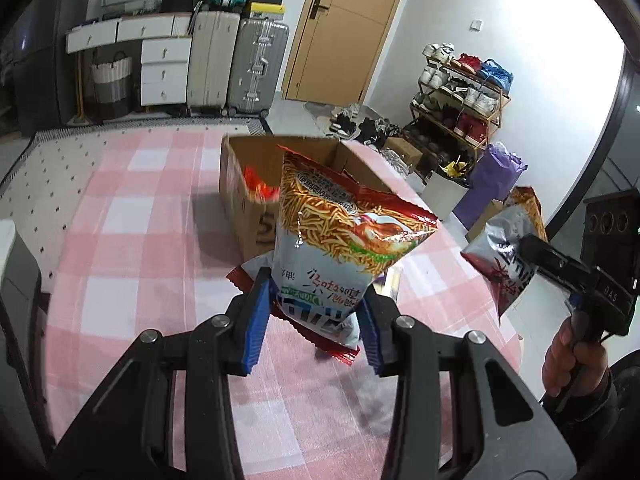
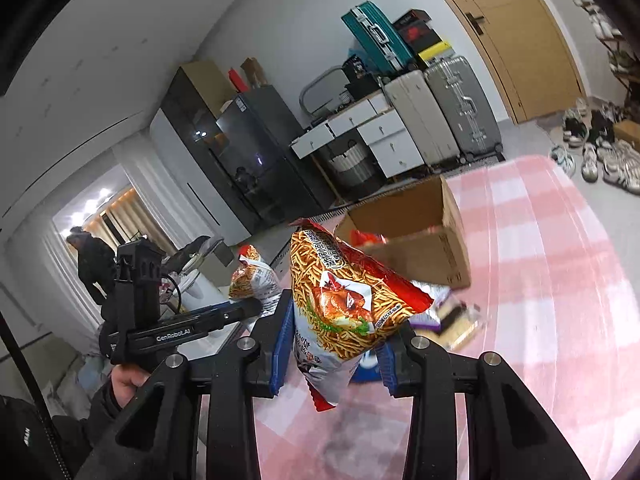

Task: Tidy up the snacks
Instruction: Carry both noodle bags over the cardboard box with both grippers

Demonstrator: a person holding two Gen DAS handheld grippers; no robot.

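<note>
My left gripper [image 1: 316, 312] is shut on a red and white noodle-snack bag [image 1: 340, 232], held above the pink checked tablecloth [image 1: 132, 240], in front of an open cardboard box [image 1: 248, 184] with red packets inside. My right gripper [image 2: 334, 344] is shut on a second, identical snack bag [image 2: 344, 300]. That bag shows at the right of the left wrist view [image 1: 504, 256]. The left-hand bag shows in the right wrist view [image 2: 254, 276], with the box [image 2: 424, 236] beyond.
Flat purple and dark packets [image 2: 452, 316] lie on the table near the box. Behind the table stand suitcases [image 1: 240, 64], white drawers [image 1: 164, 68], a wooden door [image 1: 344, 28] and a shoe rack [image 1: 460, 96]. A person [image 2: 94, 260] stands in a far doorway.
</note>
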